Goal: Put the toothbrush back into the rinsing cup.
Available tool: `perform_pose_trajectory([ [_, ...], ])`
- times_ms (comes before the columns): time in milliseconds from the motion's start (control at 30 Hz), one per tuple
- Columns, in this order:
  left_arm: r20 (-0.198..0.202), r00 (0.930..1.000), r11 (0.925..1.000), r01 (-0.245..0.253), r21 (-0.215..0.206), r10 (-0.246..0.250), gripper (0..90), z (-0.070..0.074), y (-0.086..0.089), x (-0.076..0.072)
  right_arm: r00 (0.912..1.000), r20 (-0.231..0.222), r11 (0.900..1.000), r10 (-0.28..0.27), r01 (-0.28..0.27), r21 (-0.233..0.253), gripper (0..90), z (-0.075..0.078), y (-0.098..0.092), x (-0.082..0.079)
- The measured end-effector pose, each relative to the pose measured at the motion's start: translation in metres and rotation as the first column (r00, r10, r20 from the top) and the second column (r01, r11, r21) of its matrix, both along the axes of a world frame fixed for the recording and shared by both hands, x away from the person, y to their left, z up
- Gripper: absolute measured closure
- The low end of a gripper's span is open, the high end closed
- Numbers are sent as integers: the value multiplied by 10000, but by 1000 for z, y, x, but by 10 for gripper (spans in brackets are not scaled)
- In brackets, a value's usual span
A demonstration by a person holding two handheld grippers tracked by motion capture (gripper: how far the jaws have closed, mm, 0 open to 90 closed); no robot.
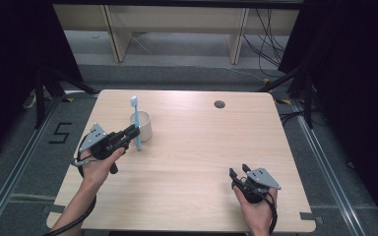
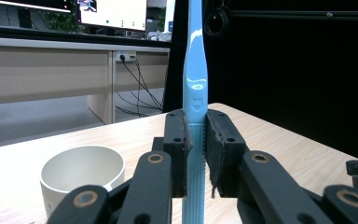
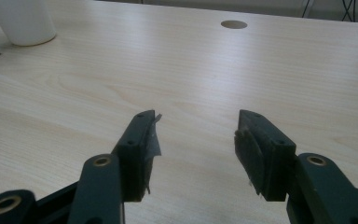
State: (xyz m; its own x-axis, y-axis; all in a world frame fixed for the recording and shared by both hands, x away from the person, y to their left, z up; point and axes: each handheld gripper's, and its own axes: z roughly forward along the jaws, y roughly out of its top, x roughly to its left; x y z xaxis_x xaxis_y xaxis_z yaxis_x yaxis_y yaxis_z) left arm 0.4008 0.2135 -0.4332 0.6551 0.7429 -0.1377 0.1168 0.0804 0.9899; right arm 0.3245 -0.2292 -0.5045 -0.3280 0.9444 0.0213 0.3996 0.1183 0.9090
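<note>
Left gripper [image 1: 136, 132]: jaws clamped on the light-blue plastic toothbrush [image 1: 136, 121], held upright, head uppermost.
Left gripper view: padded jaws pinch the ribbed toothbrush handle [image 2: 196, 154]; the round white cup [image 2: 82, 175] stands lower left, apart from it.
High view: toothbrush just beside the cup [image 1: 142, 126], on the pale wooden table [image 1: 187, 162].
Right gripper [image 1: 239, 171]: jaws spread wide, nothing between them, near the table's right front.
Right gripper view: round cable hole [image 3: 234, 24] ahead.

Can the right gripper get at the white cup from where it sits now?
Probably yes. The right gripper is open and empty, with bare table between it and the white cup. The left gripper holds the toothbrush upright beside the cup, crowding that side.
</note>
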Motion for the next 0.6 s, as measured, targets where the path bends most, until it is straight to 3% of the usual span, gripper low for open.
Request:
perform_pose_trajectory([
  [400, 133, 9998, 9999, -153, 26, 152, 783, 3, 3, 5, 9998, 189, 10000, -36, 36, -4, 485, -1, 0, 1],
  [500, 131, 9997, 9998, -186, 64, 185, 783, 4, 3, 6, 9999, 132, 10000, -57, 57, 48, 485, 0, 0, 1],
  [533, 132, 9997, 9998, -188, 76, 187, 783, 4, 3, 7, 9998, -107, 9995, -151, 154, 283, 485, 0, 2, -1],
  [600, 133, 9997, 9998, -207, 84, 205, 783, 4, 3, 8, 10000, 64, 10000, -60, 59, 21, 485, 0, 0, 0],
])
